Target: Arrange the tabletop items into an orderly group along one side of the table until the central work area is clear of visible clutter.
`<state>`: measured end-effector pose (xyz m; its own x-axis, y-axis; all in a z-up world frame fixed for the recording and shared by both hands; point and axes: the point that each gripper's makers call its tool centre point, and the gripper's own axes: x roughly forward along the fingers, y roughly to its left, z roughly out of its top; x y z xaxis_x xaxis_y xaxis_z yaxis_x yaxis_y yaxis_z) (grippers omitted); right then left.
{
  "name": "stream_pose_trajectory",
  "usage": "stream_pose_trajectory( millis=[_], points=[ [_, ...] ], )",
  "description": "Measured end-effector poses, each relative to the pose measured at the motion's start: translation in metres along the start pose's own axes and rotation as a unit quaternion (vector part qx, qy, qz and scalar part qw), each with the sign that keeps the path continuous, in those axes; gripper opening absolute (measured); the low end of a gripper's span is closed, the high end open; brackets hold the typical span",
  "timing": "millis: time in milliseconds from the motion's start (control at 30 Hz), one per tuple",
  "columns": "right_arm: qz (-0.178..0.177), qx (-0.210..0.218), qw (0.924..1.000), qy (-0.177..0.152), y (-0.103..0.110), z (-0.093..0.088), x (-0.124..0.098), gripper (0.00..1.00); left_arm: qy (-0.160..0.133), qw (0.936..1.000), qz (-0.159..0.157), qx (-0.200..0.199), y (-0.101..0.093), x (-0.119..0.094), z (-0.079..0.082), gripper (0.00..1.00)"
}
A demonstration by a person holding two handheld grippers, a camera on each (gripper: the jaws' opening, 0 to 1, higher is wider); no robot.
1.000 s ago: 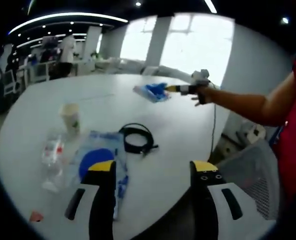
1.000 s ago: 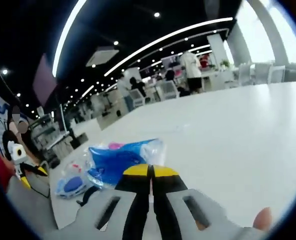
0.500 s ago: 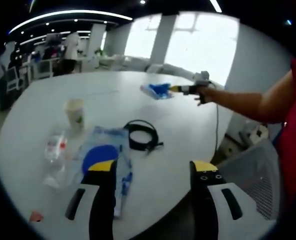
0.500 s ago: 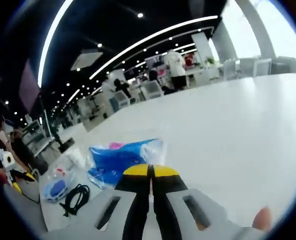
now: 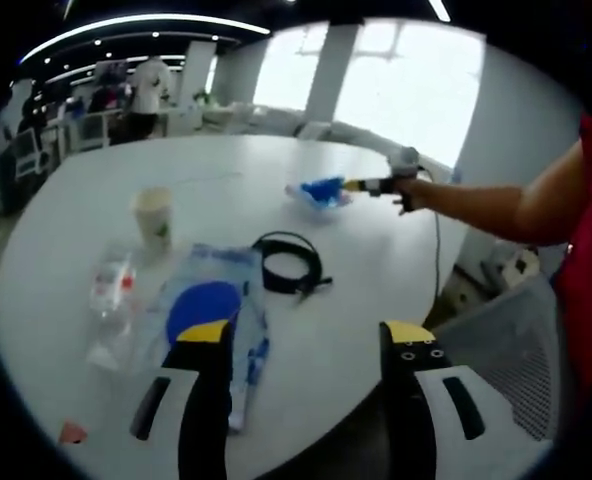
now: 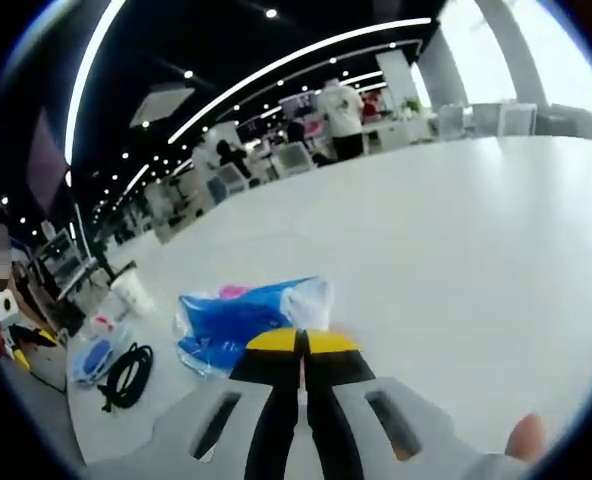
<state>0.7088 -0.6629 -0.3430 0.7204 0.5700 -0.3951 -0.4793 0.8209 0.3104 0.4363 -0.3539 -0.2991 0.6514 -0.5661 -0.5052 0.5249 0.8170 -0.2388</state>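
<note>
Step in hand: my right hand-held gripper (image 6: 300, 345) is clenched on the blue plastic packet (image 6: 246, 322), carrying it low over the desk (image 6: 456, 230).
How to do it well: I judge I should keep the pinch firm and lower the packet flat beside the other items.
Left hand-held gripper (image 5: 306, 335): released, jaws apart, grasping nothing.
Packet: glossy blue, crinkled, clear end.
Group: black cable coil (image 5: 291, 263), paper cup (image 5: 153, 214), clear bags (image 5: 211, 300).

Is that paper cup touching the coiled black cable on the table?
Apart. The left gripper view shows the paper cup and the black cable with a bare stretch of white table between them.
</note>
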Motion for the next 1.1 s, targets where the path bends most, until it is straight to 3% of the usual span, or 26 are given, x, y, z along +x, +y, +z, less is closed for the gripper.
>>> stream_pose_trajectory(
  millis=[600,1100],
  points=[
    [-0.012,-0.031,0.9992,0.022,-0.006,-0.014,0.004,0.01,0.006,1.0000,0.001,-0.004,0.002,0.000,-0.003,0.55],
    [-0.019,-0.036,0.9990,0.018,-0.007,-0.013,0.004,0.11,0.005,1.0000,0.004,-0.006,0.004,0.000,-0.004,0.55]
  ],
)
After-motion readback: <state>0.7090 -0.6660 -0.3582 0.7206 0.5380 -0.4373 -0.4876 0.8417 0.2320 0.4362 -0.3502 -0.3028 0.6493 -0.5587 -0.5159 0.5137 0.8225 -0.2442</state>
